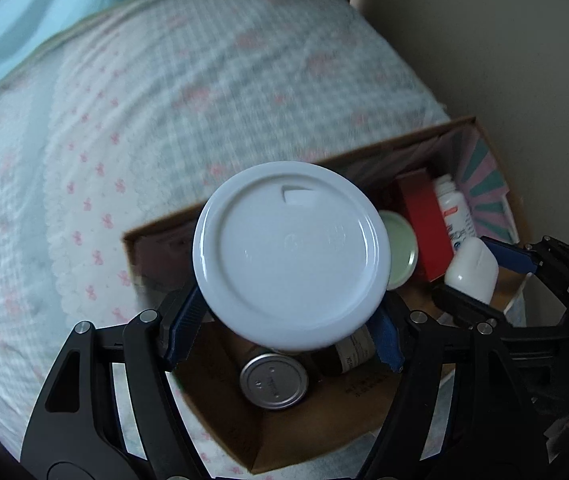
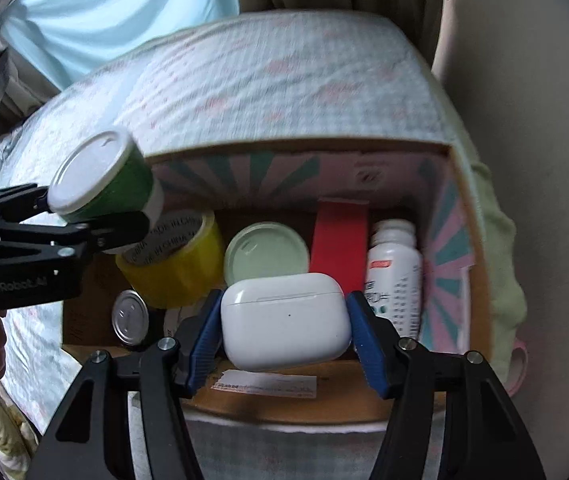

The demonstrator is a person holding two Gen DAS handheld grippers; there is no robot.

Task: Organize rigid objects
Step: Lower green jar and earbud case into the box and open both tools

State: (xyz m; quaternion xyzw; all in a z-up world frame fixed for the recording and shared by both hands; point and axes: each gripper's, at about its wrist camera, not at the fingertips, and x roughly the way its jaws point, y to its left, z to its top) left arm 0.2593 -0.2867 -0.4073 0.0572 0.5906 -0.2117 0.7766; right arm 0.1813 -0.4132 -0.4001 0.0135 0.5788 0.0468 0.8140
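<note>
My left gripper (image 1: 284, 332) is shut on a green jar with a white lid (image 1: 290, 254), held above the left part of a cardboard box (image 1: 220, 408). The jar (image 2: 104, 176) and left gripper (image 2: 96, 216) also show in the right wrist view. My right gripper (image 2: 284, 320) is shut on a white earbud case (image 2: 284, 320), held over the box's near edge (image 2: 284, 408); the case (image 1: 470, 266) also shows in the left wrist view. Inside the box lie a yellow tape roll (image 2: 176, 264), a pale green lid (image 2: 266, 252), a red box (image 2: 338, 244), a white bottle (image 2: 394, 276) and a silver-topped can (image 2: 130, 316).
The box sits on a bed with a checked, pink-bow quilt (image 1: 144, 100). A beige wall (image 1: 504, 40) stands right of the box. Light blue fabric (image 2: 104, 8) and curtains hang behind the bed. A dark jar (image 1: 350, 354) lies in the box beside the can (image 1: 274, 380).
</note>
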